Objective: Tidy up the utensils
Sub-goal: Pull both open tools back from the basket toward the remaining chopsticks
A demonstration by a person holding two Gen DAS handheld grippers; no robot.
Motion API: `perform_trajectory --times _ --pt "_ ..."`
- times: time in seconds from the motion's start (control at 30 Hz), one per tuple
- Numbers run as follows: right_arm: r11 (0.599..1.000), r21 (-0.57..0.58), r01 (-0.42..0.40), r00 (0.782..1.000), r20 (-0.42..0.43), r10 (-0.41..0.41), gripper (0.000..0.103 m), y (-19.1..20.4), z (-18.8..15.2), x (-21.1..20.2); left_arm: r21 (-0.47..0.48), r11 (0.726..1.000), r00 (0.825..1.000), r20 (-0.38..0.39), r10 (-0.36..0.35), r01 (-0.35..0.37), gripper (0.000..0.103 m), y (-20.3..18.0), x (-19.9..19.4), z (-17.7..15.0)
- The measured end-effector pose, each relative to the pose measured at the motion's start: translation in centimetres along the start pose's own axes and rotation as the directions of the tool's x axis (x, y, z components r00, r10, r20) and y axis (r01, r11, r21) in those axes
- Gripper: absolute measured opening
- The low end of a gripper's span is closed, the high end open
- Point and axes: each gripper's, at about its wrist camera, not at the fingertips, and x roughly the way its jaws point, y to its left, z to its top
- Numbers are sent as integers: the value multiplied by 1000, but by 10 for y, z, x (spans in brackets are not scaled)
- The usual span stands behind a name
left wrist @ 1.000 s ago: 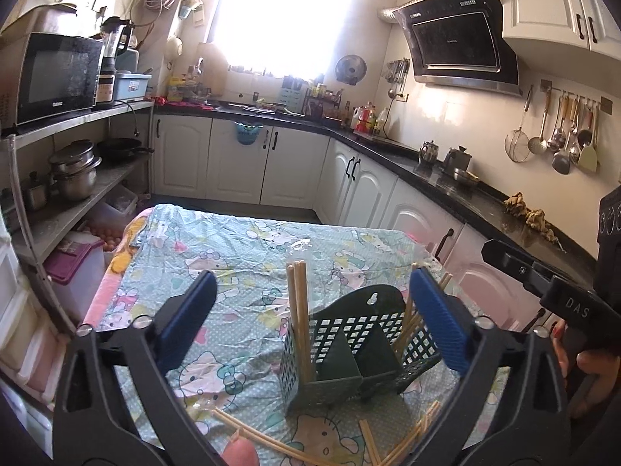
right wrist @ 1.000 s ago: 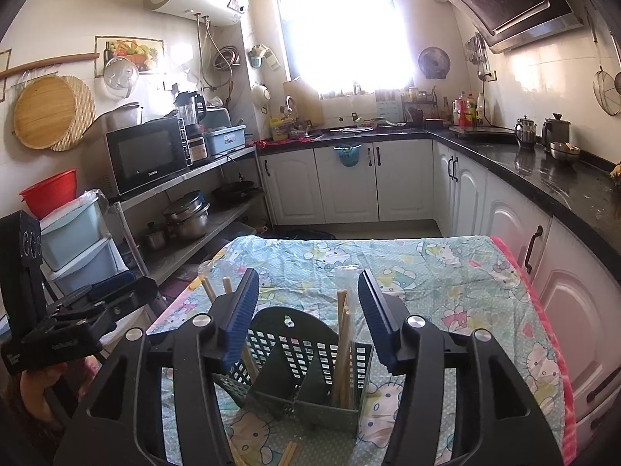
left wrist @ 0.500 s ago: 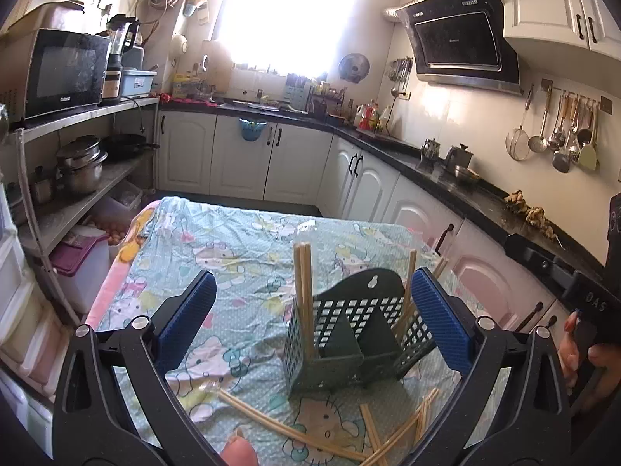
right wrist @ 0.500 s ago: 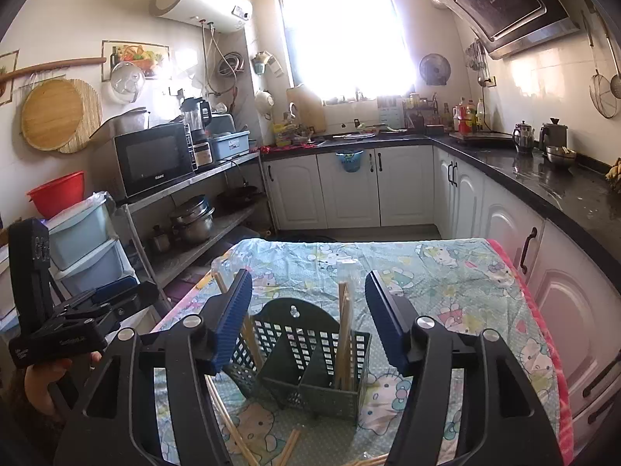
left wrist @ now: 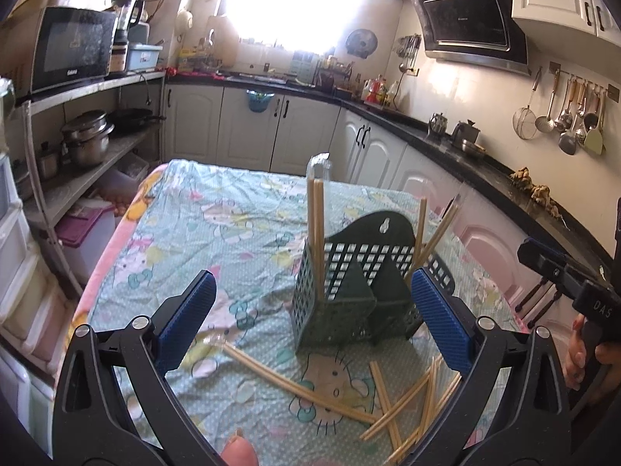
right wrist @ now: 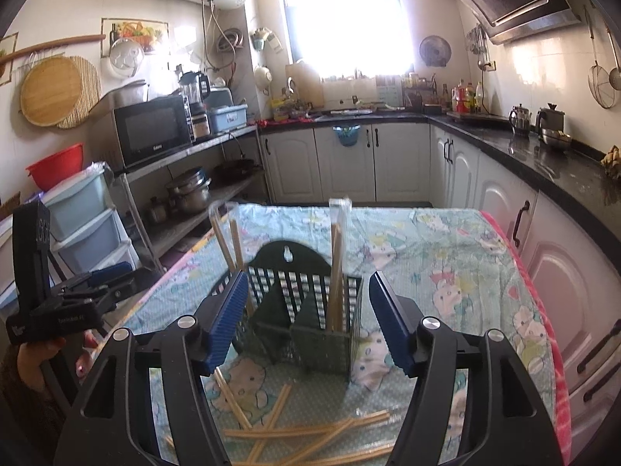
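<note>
A dark green perforated plastic utensil caddy with a curved hanging back (left wrist: 361, 291) stands upright on the tabletop, which is draped in a pale green cartoon-print cloth (left wrist: 217, 225). Some pale wooden chopsticks in clear sleeves (left wrist: 316, 233) already stand in its compartments — one pair upright at its left end in the left wrist view, others leaning out at the far right. More loose chopsticks (left wrist: 396, 400) lie crossed in a heap on the cloth just in front of the caddy.

The left claw (left wrist: 310, 326) hangs above the tabletop with its blue-padded jaws spread wide and nothing between them. The right claw (right wrist: 308, 320) is likewise spread and empty, framing the caddy from the other side.

The chopsticks look light, stiff and thin, and the smooth sleeves on some probably make them slippery, so a single stick could roll or pivot between the pads. Pinching one near its middle, across its width, should keep it balanced; gripping nearer one end would suit tipping it upright into a compartment. Because they overlap, lifting the topmost stick first is likely to disturb the pile least. The caddy itself seems light and could slide or tip on the soft cloth if nudged — the other claw may need to steady it.
</note>
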Motion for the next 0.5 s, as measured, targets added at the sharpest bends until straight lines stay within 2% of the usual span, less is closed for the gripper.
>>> perform_trajectory --times 0.23,0.5 --pt "1000 5 8 998 -69 -7 63 -3 -26 5 -9 1000 999 -45 6 -7 93 4 3 -19" --pt "1000 12 2 994 -109 -1 63 -3 -45 6 -25 1000 998 -57 5 -6 93 7 -3 -30"
